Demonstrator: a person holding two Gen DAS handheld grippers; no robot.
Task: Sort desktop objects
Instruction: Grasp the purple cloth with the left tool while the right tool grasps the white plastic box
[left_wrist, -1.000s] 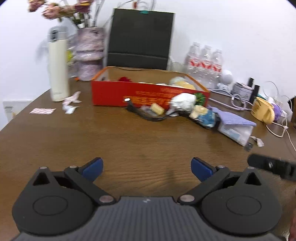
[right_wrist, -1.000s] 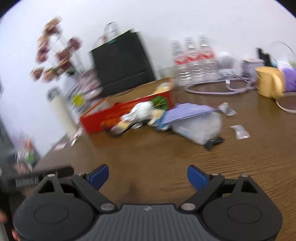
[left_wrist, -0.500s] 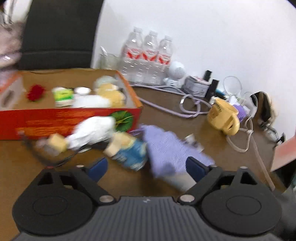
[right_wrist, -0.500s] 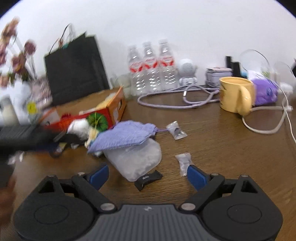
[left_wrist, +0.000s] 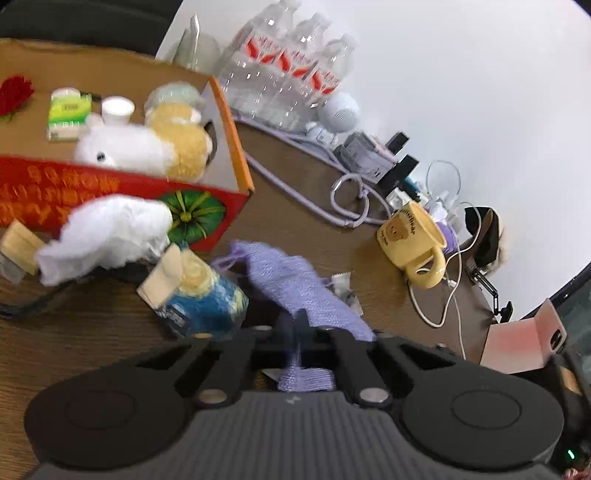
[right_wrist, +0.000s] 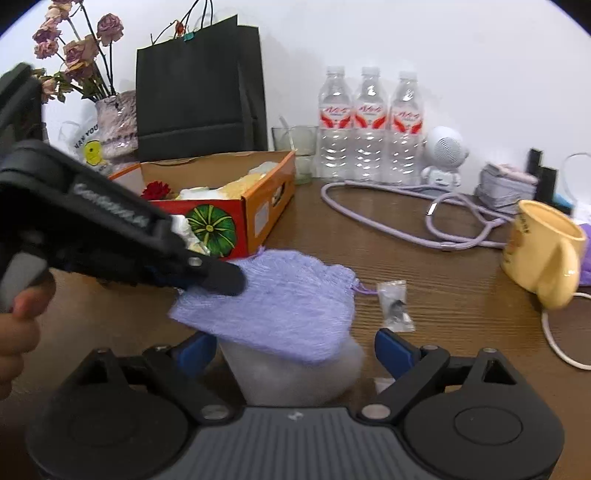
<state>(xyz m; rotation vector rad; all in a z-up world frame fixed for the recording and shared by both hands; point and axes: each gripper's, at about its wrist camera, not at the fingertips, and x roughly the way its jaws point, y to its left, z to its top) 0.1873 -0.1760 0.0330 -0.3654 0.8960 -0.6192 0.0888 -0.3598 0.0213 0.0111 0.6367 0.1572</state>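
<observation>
My left gripper (left_wrist: 295, 332) is shut on a purple mesh pouch (left_wrist: 295, 280), pinching its near edge. In the right wrist view the same gripper (right_wrist: 218, 277) grips the pouch (right_wrist: 280, 299) at its left edge, lifted over a clear plastic bag (right_wrist: 291, 376). My right gripper (right_wrist: 295, 347) is open and empty, its jaws on either side of that bag. A red cardboard box (left_wrist: 122, 192) holds plush toys and small items; it also shows in the right wrist view (right_wrist: 221, 218). A white tissue wad (left_wrist: 107, 232) and a blue packet (left_wrist: 203, 299) lie before it.
A yellow mug (right_wrist: 543, 251), purple cable (right_wrist: 406, 206), three water bottles (right_wrist: 369, 125), a white speaker (right_wrist: 443, 155), a black paper bag (right_wrist: 199, 85) and a flower vase (right_wrist: 110, 118) stand at the back. Small plastic packets (right_wrist: 395, 302) lie on the wooden table (right_wrist: 461, 306).
My left gripper swung right toward the pile and closed on the purple pouch. My right gripper moved in close to the plastic bag under the pouch and stayed open.
</observation>
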